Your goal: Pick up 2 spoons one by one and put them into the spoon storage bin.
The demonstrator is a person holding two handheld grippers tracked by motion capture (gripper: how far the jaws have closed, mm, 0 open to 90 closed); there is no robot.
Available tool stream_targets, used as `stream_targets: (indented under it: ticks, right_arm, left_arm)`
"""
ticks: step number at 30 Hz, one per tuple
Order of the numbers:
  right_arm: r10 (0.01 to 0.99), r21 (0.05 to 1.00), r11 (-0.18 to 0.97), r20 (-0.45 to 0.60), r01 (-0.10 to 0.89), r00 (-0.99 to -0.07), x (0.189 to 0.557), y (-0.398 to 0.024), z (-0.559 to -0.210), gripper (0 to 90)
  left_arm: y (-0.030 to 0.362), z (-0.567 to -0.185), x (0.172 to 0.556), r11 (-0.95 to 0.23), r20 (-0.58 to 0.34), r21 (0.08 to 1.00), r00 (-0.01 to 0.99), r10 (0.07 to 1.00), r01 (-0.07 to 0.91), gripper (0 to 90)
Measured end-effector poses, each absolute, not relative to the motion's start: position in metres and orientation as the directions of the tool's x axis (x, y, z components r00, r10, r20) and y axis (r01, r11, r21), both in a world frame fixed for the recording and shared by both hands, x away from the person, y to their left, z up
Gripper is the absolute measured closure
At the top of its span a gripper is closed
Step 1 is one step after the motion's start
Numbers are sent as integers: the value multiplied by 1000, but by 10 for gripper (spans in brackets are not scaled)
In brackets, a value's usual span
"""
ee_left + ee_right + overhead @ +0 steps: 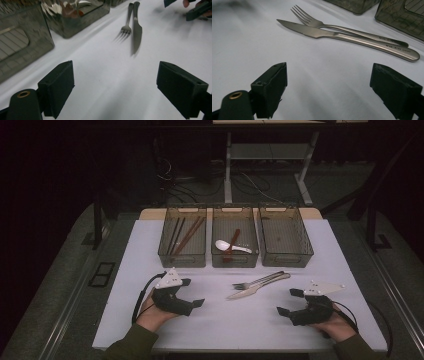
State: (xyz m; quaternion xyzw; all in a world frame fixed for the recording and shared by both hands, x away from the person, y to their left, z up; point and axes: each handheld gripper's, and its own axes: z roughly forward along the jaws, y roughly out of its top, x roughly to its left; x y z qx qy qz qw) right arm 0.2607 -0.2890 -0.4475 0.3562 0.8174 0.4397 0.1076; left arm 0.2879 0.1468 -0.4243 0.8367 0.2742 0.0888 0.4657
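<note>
- On the white table (215,325), three smoked transparent bins stand side by side along the far edge, touching or nearly touching each other.
- Left bin (182,255): holds long dark and brown chopsticks (186,237) laid lengthwise.
- Middle bin (235,260): holds a white spoon (229,245) and a reddish-brown utensil (232,245) crossing it.
- Right bin (286,256): its contents cannot be made out.
- Left gripper (194,292): held in the person's left hand (150,312) at the near left of the table, jaws pointing right towards the cutlery. The jaws stand wide apart with bare table between them (nothing gripped).
- Right gripper (290,301): held in the right hand (337,327) at the near right, jaws pointing left. The jaws stand wide apart and grip nothing.
- Knife (255,288): lies flat on the table between the two grippers, near the bins, blade end towards the left gripper. It is well apart from both sets of jaws.
- Fork (257,281): lies directly alongside the knife on its far side, touching it (handles together, tines towards the left).
</note>
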Motion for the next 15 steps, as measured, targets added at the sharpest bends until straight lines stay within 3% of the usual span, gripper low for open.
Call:
stream_targets:
  ticks: [15]
  right_arm:
    - [689, 785, 368, 130, 498, -713, 263, -290, -446, 134]
  left_arm:
    - [163, -438, 274, -408, -107, 826, 819, 564, 388, 7]
